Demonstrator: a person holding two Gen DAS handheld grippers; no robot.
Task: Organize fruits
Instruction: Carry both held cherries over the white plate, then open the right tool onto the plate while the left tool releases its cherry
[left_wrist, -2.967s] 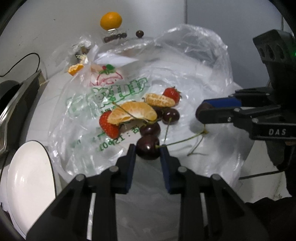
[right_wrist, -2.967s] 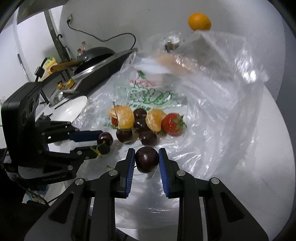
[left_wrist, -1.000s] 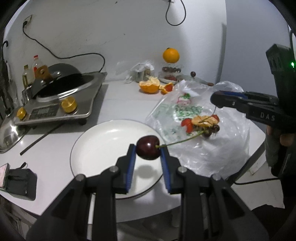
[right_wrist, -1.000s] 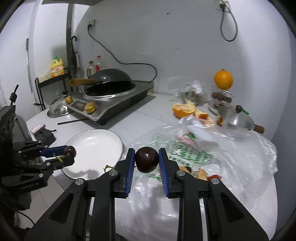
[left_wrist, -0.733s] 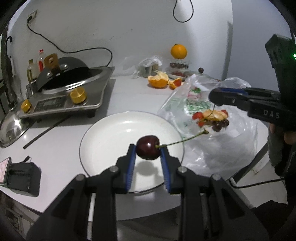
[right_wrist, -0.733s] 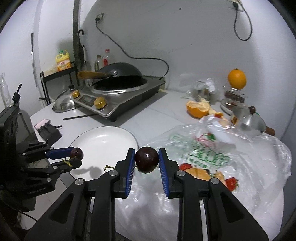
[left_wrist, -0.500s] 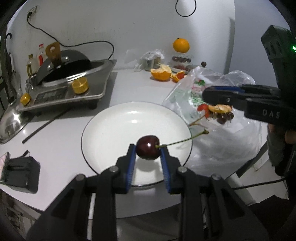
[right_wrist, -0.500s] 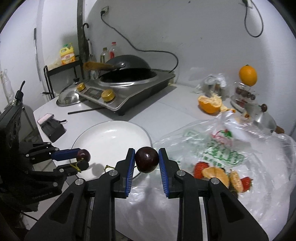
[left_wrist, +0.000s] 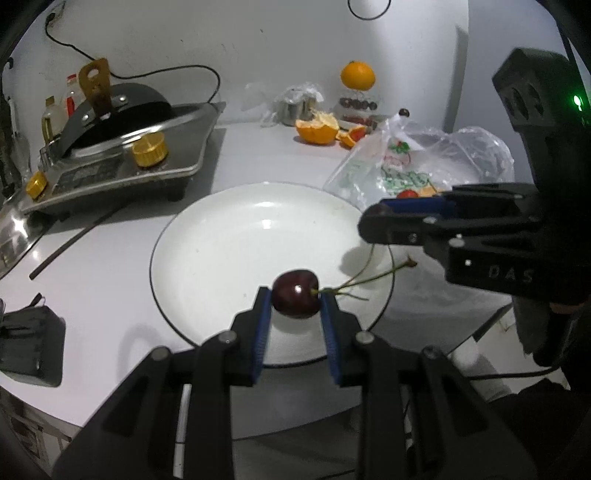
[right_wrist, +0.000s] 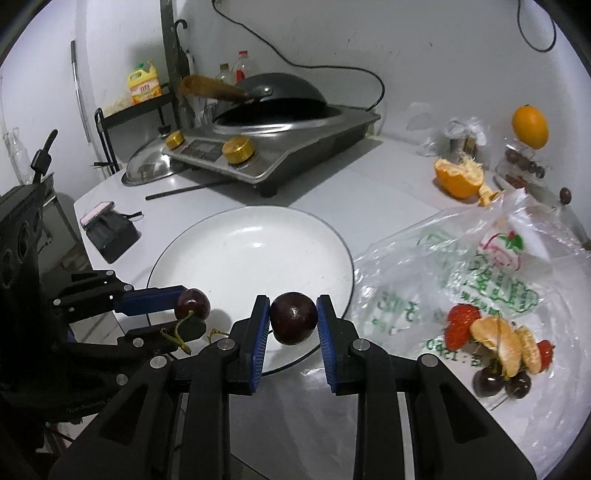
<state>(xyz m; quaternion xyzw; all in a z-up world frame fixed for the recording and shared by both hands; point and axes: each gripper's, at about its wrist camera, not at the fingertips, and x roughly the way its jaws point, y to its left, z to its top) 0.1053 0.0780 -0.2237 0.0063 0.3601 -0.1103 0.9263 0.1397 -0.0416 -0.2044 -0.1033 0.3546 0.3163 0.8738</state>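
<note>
**Two cherries held over the white plate**

Between the blue pads of the left gripper (left_wrist: 296, 300) sits a dark cherry with a stem (left_wrist: 295, 293), pinched tight from both sides; its long green stem trails off to the right. Directly beneath and ahead of these fingers lies the white plate (left_wrist: 229, 236), bare of fruit, and the cherry hangs above its near rim.

Just right of the left gripper and a little ahead of it, the right gripper (right_wrist: 293, 319) reaches in over the plate's edge. It too is closed hard on a fruit, a stemless dark cherry (right_wrist: 293, 317) clamped between its pads. From the right wrist view, the left gripper with its fruit shows just to the left, near but not touching.

Further right of both claws spreads a crumpled plastic bag (right_wrist: 480, 280) with green print, lying beside the plate. On it rest the remaining strawberries (right_wrist: 460, 326), tangerine segments (right_wrist: 500, 339) and two more cherries (right_wrist: 500, 380).

Beyond the plate, to the left, stands an induction cooker (left_wrist: 122, 166) with gold knobs and a dark wok on top. Far ahead by the wall lie orange peel (left_wrist: 317, 129) and a whole orange (left_wrist: 357, 75) on a jar. Left of the claws sits a small black device (left_wrist: 31, 345).
</note>
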